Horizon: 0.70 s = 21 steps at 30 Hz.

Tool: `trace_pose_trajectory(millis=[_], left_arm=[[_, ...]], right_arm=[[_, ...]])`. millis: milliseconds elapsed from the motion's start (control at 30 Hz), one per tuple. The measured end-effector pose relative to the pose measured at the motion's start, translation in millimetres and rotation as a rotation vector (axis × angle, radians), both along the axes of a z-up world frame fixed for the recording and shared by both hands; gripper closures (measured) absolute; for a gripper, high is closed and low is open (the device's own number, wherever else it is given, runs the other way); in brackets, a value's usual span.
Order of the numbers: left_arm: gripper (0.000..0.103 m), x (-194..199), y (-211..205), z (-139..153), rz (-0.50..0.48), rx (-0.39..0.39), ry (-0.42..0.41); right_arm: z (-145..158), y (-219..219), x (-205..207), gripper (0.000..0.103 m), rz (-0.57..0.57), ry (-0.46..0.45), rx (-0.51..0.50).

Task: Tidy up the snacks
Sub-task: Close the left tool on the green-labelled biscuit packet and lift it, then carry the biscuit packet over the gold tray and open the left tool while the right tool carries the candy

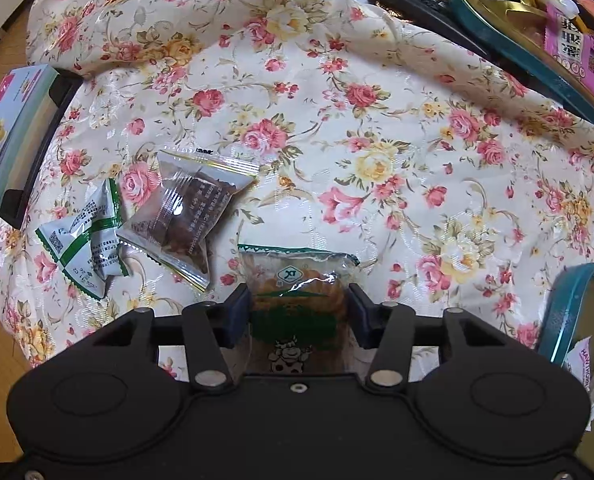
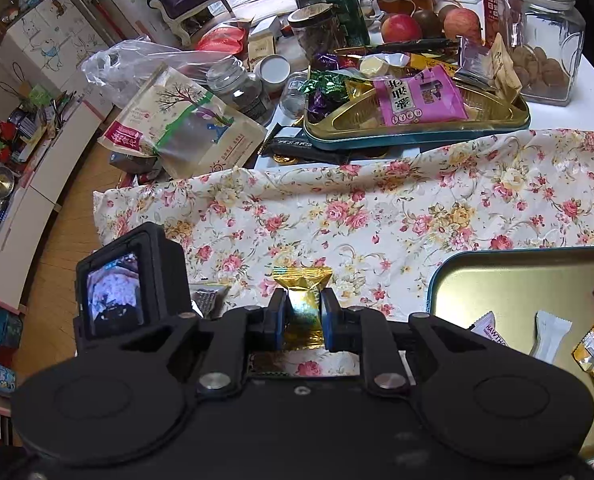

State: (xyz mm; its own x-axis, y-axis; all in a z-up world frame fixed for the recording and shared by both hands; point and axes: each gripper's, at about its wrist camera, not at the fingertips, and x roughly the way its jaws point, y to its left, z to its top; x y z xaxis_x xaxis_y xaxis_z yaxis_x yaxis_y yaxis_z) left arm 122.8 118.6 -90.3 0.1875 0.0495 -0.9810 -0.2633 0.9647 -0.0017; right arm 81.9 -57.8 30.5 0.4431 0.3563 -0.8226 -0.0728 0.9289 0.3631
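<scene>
My left gripper (image 1: 299, 300) is shut on a clear-wrapped brown biscuit packet with green print (image 1: 297, 280), held just above the floral cloth (image 1: 377, 140). To its left on the cloth lie a clear packet of dark snack (image 1: 187, 212) and a white-and-green packet (image 1: 85, 240). My right gripper (image 2: 302, 312) is shut on a gold foil candy (image 2: 302, 280) over the floral cloth (image 2: 377, 208). A teal-rimmed gold tray (image 2: 497, 280) at the right holds several small snack packets (image 2: 549, 336); its corner shows in the left wrist view (image 1: 573, 304).
A second teal tin (image 2: 417, 136) piled with candies and a pink packet (image 2: 417, 100) stands behind the cloth. Beyond it are jars (image 2: 541, 32), apples (image 2: 401, 26), a can and bags. A stack of cards in a black holder (image 1: 13, 136) sits at the cloth's left edge.
</scene>
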Motion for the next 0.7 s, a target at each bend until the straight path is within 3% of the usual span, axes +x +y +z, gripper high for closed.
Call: trace_pose_trajectory(millis=[367, 700], left_arm=[[0.046, -16.5, -1.9, 50.0, -0.034, 0.008, -0.095], [0.046, -26.3, -15.0, 108.1, -0.113, 0.065, -0.265]], right_arm=[[5.8, 4.0, 7.8, 0.083, -0.017, -0.026, -0.012], [16.5, -24.6, 15.7, 0.083, -0.111, -0.053, -0.011]])
